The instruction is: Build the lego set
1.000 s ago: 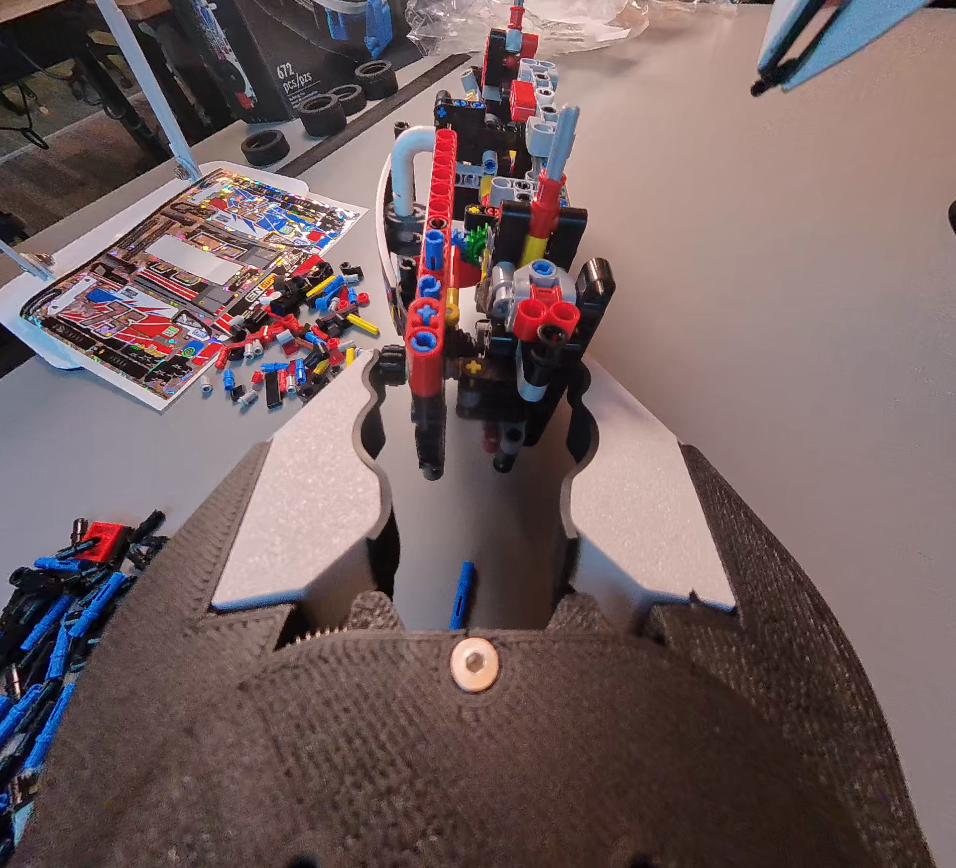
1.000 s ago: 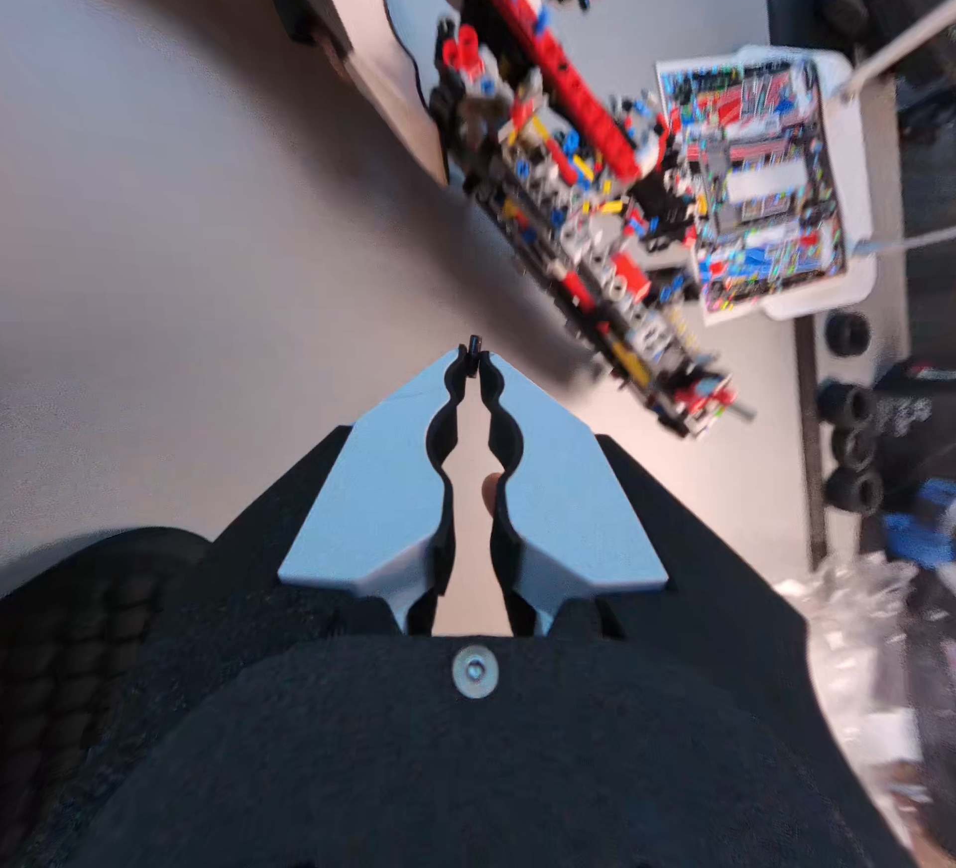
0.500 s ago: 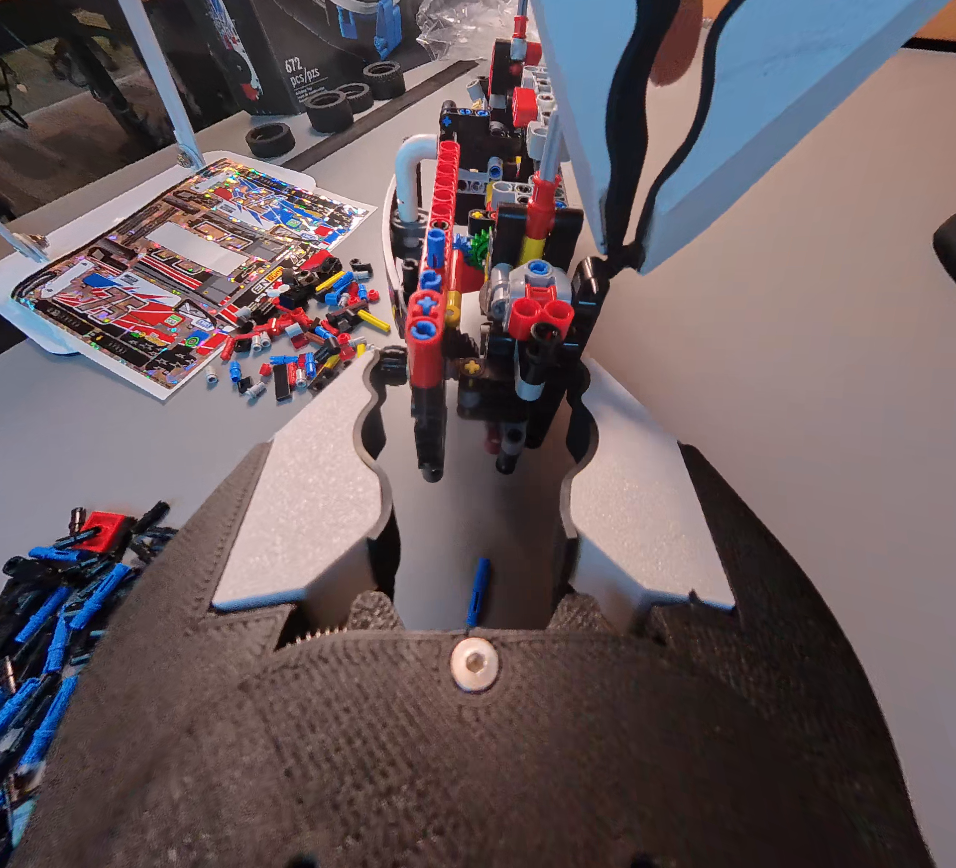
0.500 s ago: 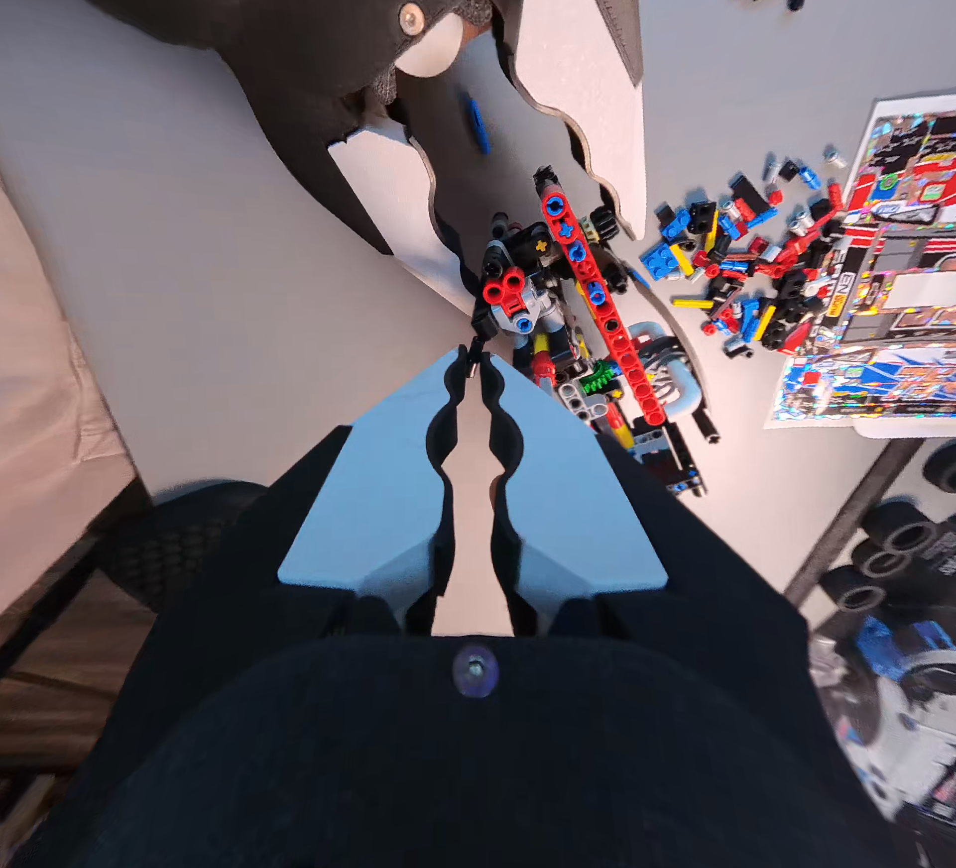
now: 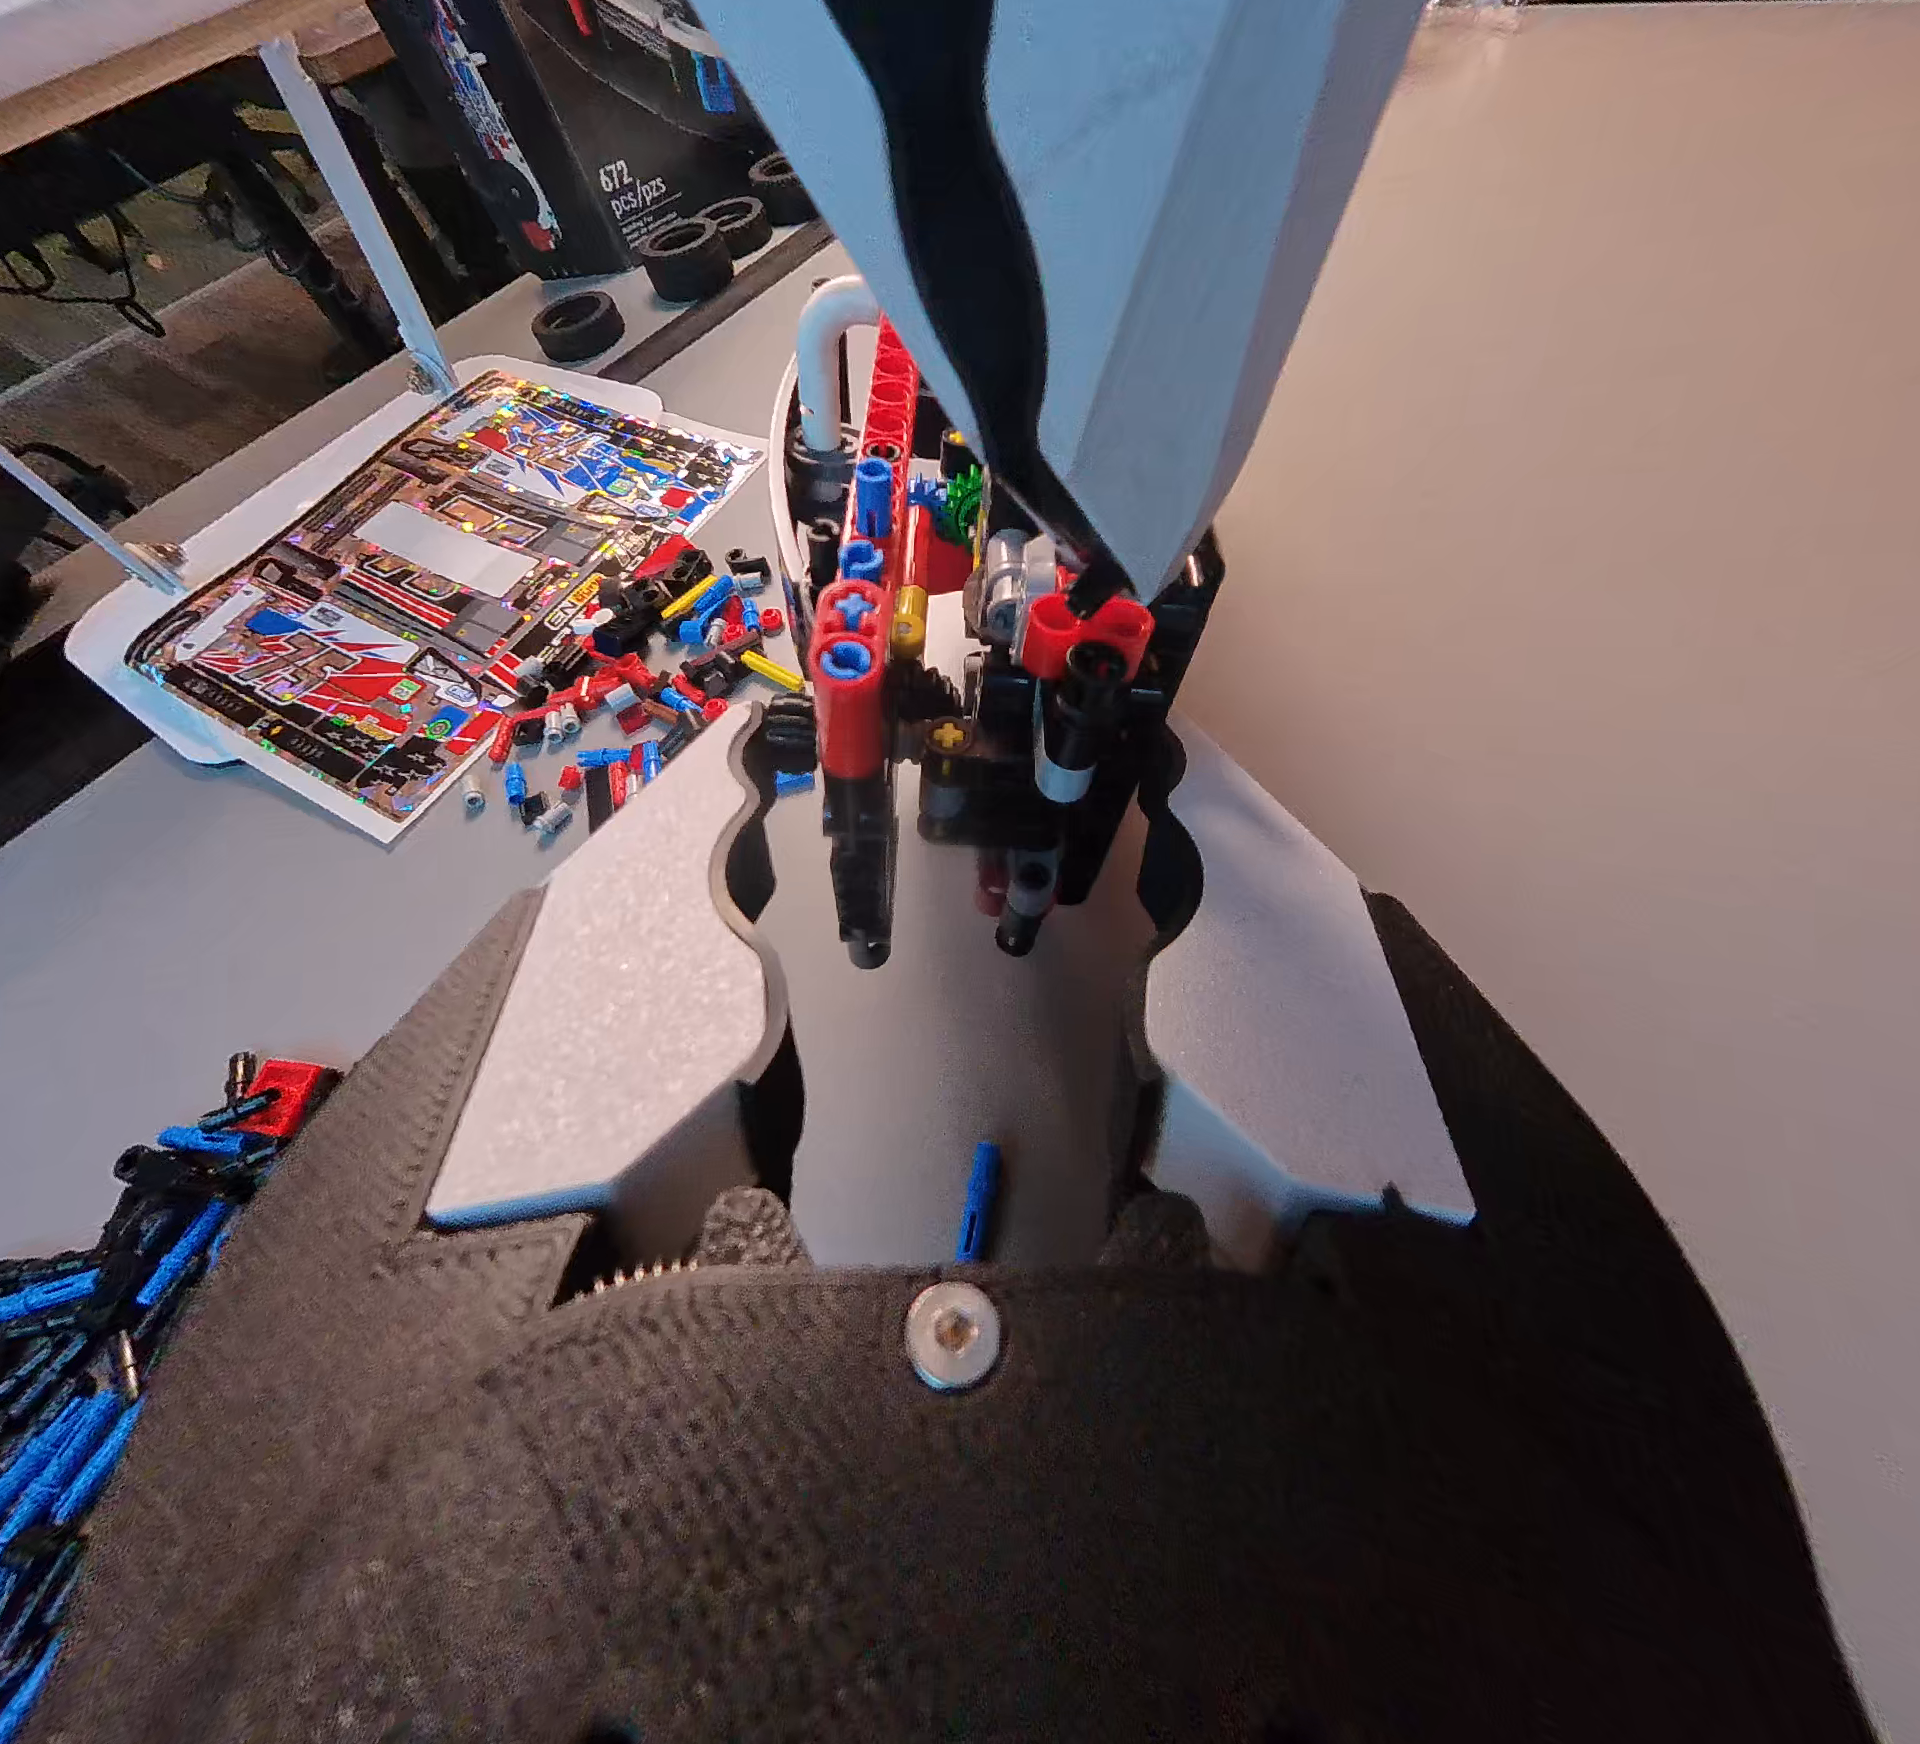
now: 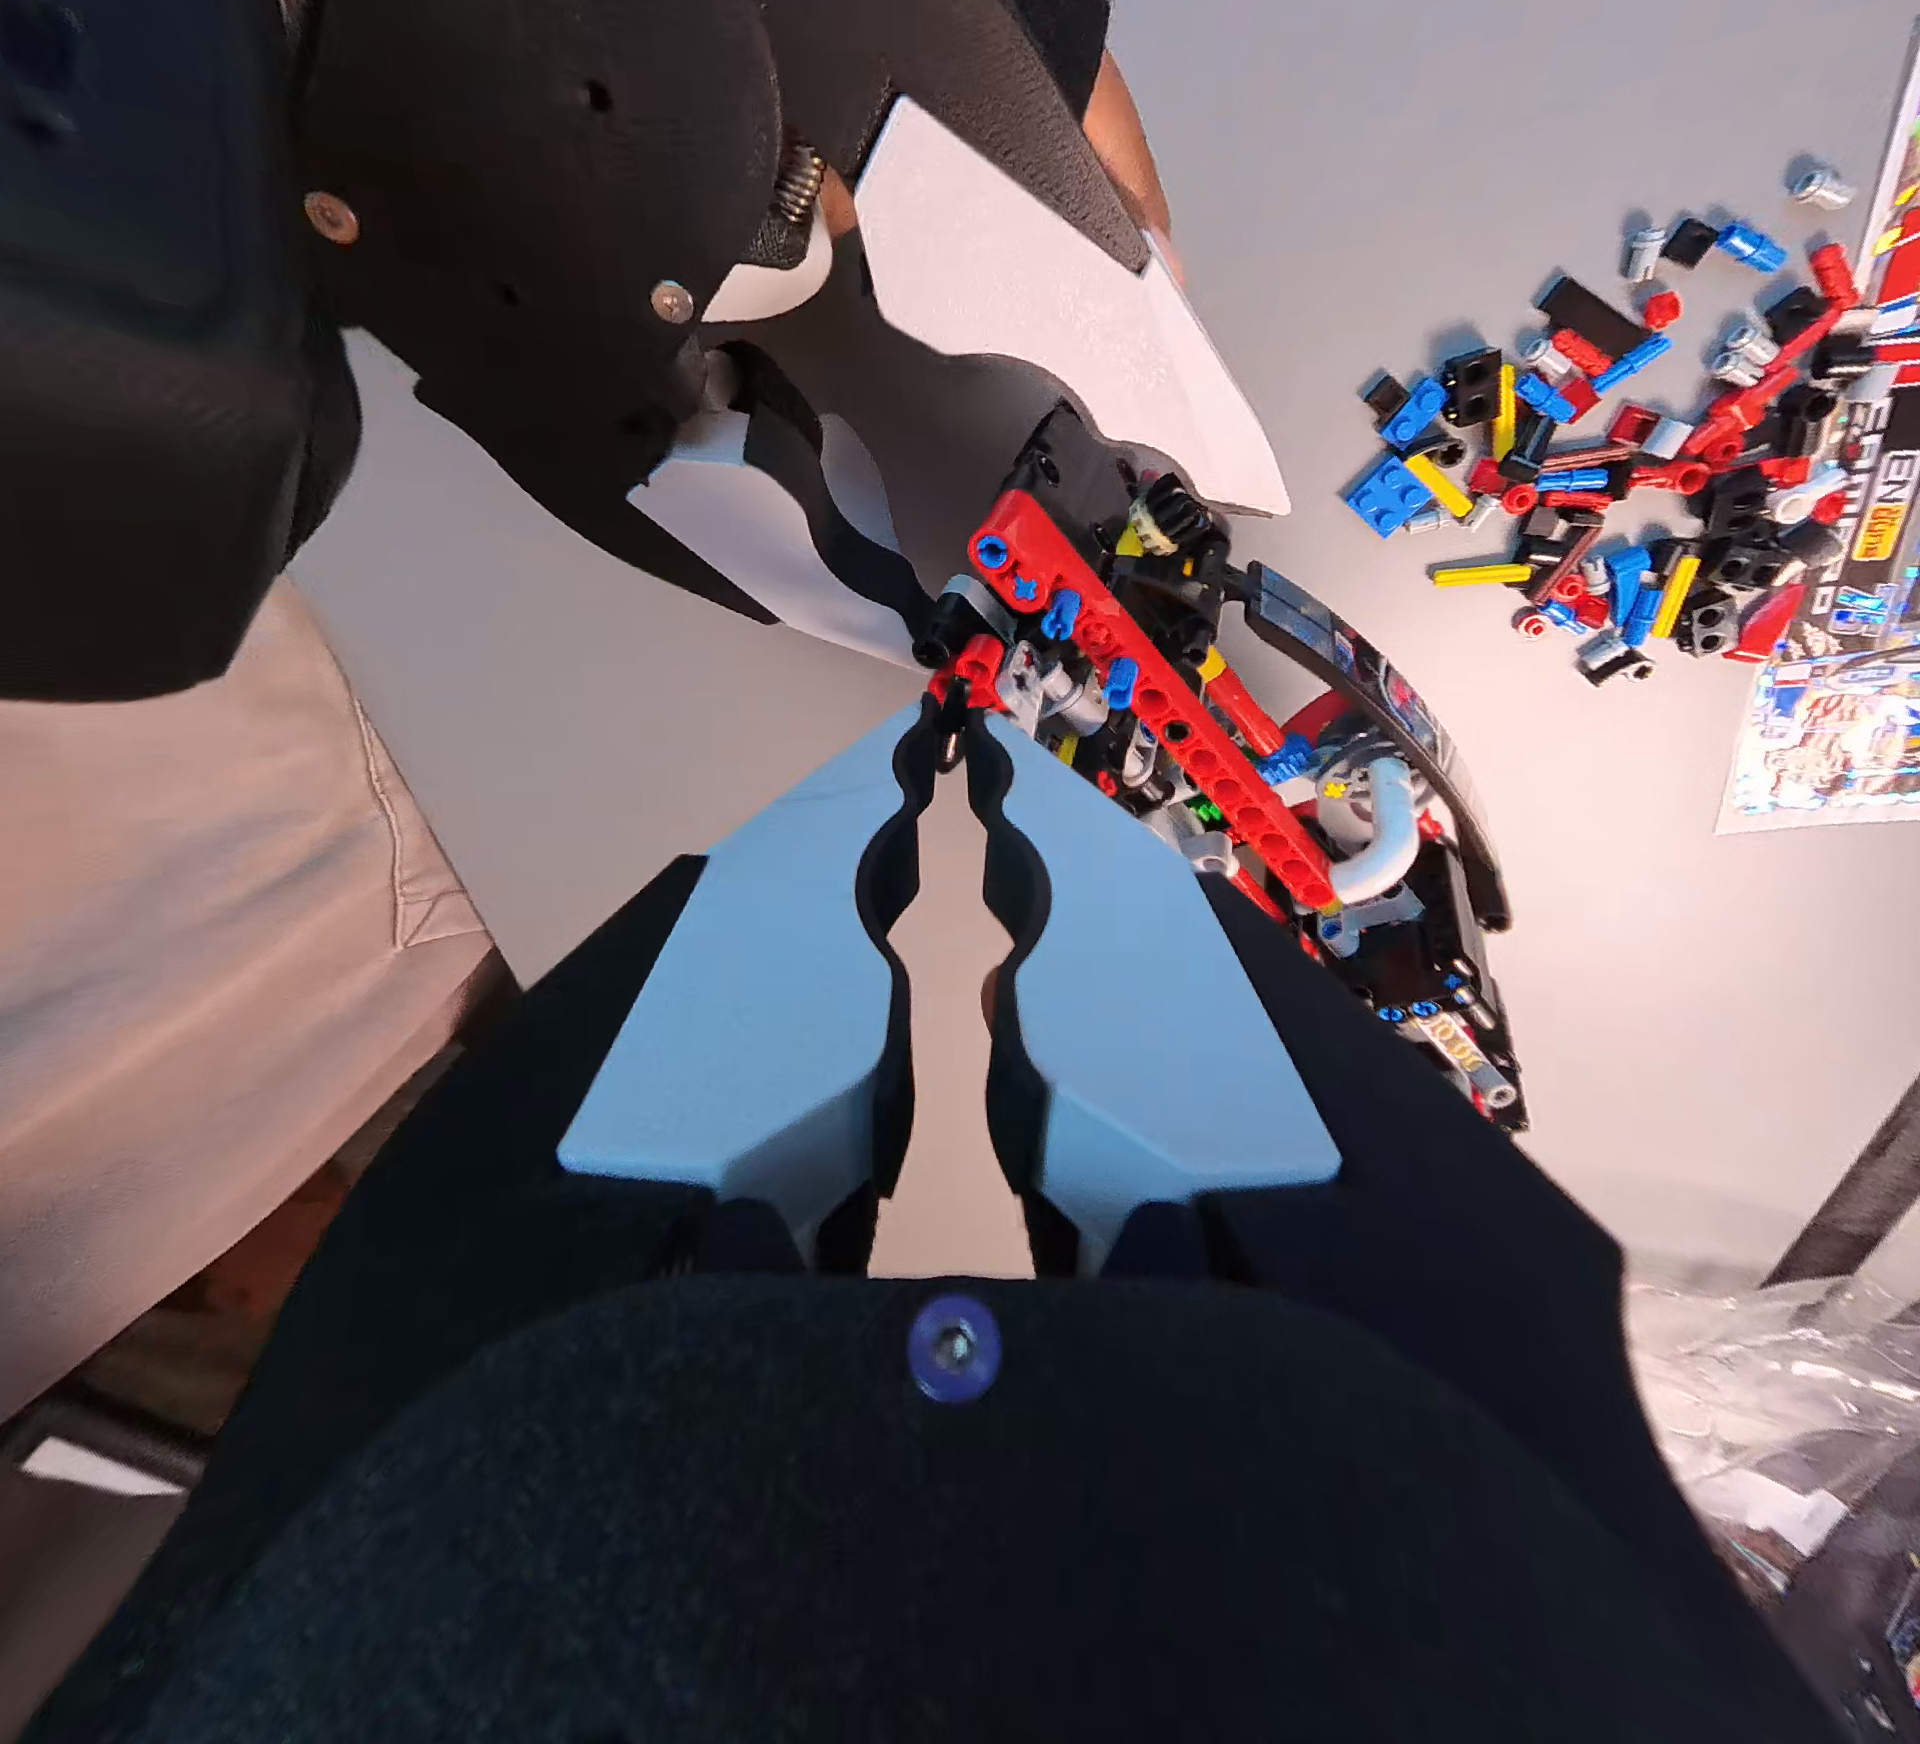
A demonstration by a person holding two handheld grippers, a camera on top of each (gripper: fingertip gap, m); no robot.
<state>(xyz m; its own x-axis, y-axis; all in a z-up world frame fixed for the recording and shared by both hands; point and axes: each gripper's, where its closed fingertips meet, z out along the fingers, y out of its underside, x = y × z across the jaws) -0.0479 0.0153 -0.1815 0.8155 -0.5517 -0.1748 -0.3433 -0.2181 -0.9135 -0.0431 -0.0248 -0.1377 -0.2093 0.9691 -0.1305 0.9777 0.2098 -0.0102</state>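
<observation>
Two grippers meet at one lego model (image 5: pixel 935 655) standing on the grey tabletop (image 5: pixel 1558 551). Left gripper (image 5: pixel 961 759) has its jaws spread wide around the near end of the model, fingertips on either flank; whether they press on it cannot be told. Right gripper (image 6: pixel 951 718) comes down from above with jaws nearly closed, pinching a small black pin (image 6: pixel 948 738) at its tips. The pin sits right at the red connector (image 5: pixel 1091 629) on the model's near right side, touching or just above it. A long red beam (image 6: pixel 1153 707) runs along the model's left side. Blue pin (image 5: pixel 977 1201) lies on the tabletop between the left fingers, close to the gripper body. Loose parts pile (image 5: pixel 644 666) and sticker sheet (image 5: pixel 416 593) lie left of the model, apart from it. Black tyres (image 5: pixel 686 255) sit farther back by the box (image 5: pixel 582 84).
</observation>
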